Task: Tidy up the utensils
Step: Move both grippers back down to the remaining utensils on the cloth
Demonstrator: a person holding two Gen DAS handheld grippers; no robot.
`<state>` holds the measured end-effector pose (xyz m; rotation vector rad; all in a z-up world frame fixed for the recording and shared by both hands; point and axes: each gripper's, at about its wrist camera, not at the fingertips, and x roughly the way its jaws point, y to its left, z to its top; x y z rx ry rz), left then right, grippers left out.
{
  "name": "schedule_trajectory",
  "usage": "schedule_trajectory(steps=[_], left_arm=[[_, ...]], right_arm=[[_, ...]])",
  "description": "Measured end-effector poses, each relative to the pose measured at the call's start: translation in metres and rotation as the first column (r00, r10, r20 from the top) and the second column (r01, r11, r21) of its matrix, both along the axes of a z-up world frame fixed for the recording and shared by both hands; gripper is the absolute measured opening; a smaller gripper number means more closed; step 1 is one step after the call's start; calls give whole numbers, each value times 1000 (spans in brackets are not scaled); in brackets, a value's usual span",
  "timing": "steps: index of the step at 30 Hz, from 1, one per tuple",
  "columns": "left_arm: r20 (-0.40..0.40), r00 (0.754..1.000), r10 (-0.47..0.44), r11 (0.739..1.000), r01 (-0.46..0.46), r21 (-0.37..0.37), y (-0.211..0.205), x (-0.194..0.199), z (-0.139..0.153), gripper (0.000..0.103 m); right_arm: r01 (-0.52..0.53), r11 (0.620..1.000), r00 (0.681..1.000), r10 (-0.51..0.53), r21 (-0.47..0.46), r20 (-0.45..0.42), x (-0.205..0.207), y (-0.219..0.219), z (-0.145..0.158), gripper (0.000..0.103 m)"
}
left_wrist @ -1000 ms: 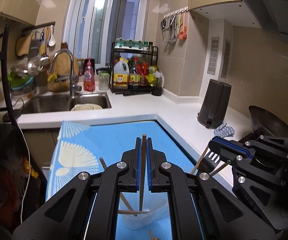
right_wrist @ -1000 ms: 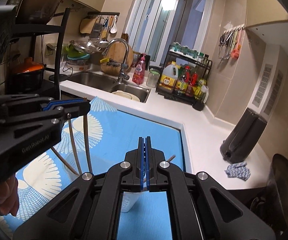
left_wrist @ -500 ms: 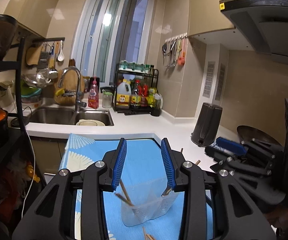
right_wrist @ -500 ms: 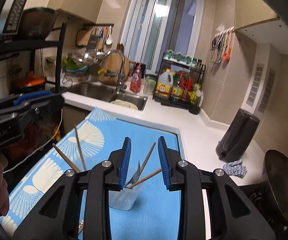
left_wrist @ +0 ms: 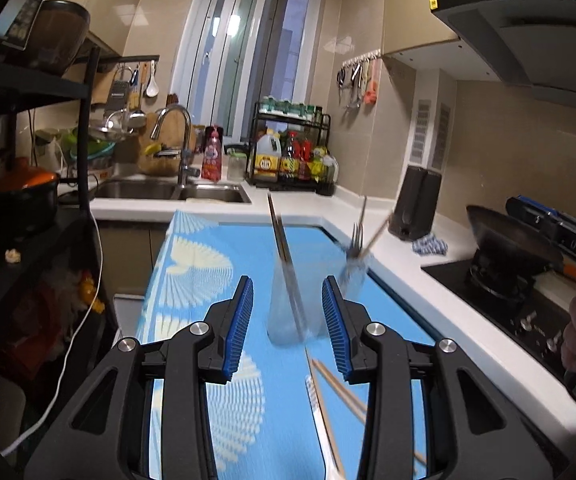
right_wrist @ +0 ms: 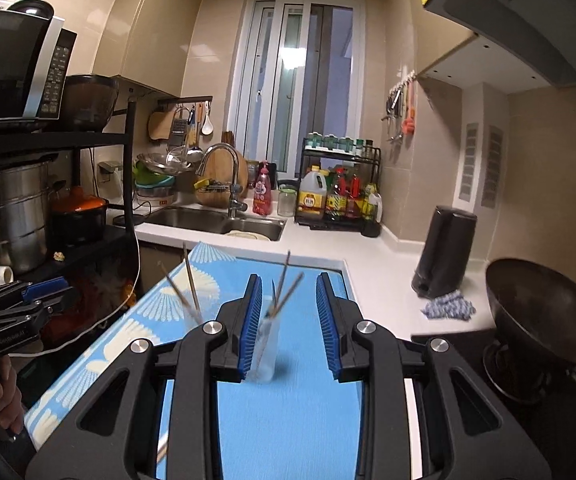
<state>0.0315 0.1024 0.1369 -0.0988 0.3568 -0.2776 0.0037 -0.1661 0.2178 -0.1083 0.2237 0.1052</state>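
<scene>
Both grippers are standing part-open and holding nothing. The left gripper (left_wrist: 288,320) is framing a clear cup (left_wrist: 288,312) between its blue pads without touching it; dark chopsticks (left_wrist: 282,236) are leaning out of that cup. Just right of it a second clear cup (left_wrist: 354,276) is carrying a fork (left_wrist: 356,236) and a wooden chopstick. The right gripper (right_wrist: 288,320) is lining up on this second cup (right_wrist: 266,344), with the first cup (right_wrist: 192,314) to its left. Loose wooden chopsticks (left_wrist: 340,392) and a pale utensil are lying on the blue mat (left_wrist: 192,272), nearer the camera than the first cup.

The cups look light and tall, and their contents are leaning off-centre, so a nudge from a pad or a chopstick dropped in at an angle could tip one over. The loose sticks are lying flat and partly under the left jaws, so a pinch could slide off or roll them toward the mat's edge.

The mat is covering the tabletop; behind the cups a white counter is running to a sink (left_wrist: 176,191) and window, with a wok (right_wrist: 544,312) on the stove to the right.
</scene>
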Motion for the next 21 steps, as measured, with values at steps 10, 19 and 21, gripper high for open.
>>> schedule_trajectory(steps=[10,19,21], left_arm=[[-116,989,-89,996,88,-9,-24,-72,-70,36],[-140,980,-140,990,141,-7,-55,-88,-95,36],[-138,981,-139,990,140,-4,-57,-88,-94,36]], right_arm=[[12,999,996,-7,52,-91,-67,-23,-54,29],[-46,998,997,49,36,-67,-95,-17,-59,29],[-49,998,996,52,48,-72,-97,-20,-60,29]])
